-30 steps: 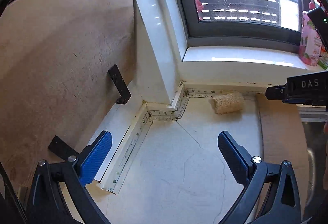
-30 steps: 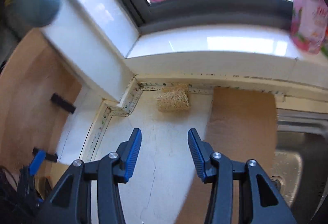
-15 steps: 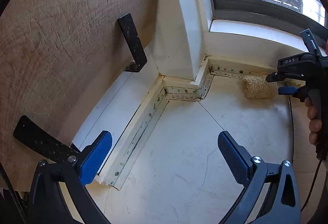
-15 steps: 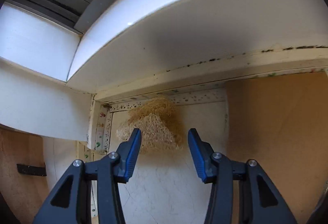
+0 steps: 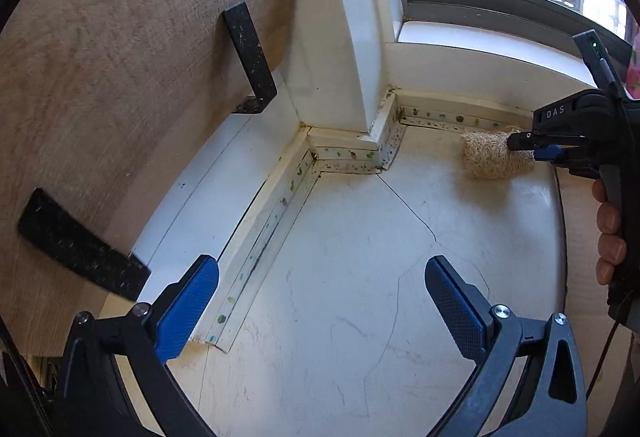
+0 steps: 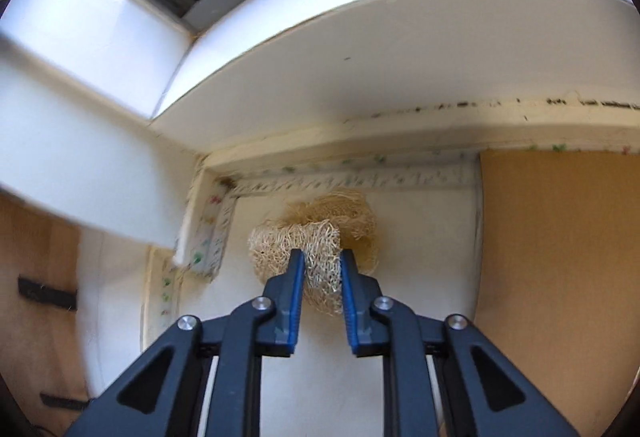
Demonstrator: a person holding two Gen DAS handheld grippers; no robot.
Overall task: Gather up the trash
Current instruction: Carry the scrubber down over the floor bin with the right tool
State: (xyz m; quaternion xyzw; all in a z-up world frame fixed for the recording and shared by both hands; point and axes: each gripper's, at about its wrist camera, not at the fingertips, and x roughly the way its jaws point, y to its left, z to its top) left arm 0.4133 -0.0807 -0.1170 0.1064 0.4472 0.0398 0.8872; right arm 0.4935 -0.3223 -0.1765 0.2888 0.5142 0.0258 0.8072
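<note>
A pale, fibrous loofah scrub (image 5: 486, 157) lies on the white counter by the back ledge under the window. In the right wrist view my right gripper (image 6: 322, 257) has the scrub (image 6: 276, 245) between its blue pads (image 6: 295, 285). The jaws are closing, and the pads squeeze the fibres into a narrow wad. From the left wrist view the right gripper (image 5: 524, 147) reaches the scrub from the right, with a person's fingers (image 5: 610, 237) on its handle. My left gripper (image 5: 320, 269) hangs open over the cracked counter, well short of the scrub, with nothing between its fingers.
A wooden board (image 5: 120, 77) with two black brackets (image 5: 250, 53) stands at the left. A white pillar (image 5: 344, 37) and window sill (image 6: 360, 69) close off the back. A tan board (image 6: 560, 257) lies to the right of the scrub. The counter (image 5: 360, 257) is cracked.
My right gripper came down onto the loofah scrub and its jaws narrowed around it. The left gripper moved slightly lower and closer to the corner, staying open.
</note>
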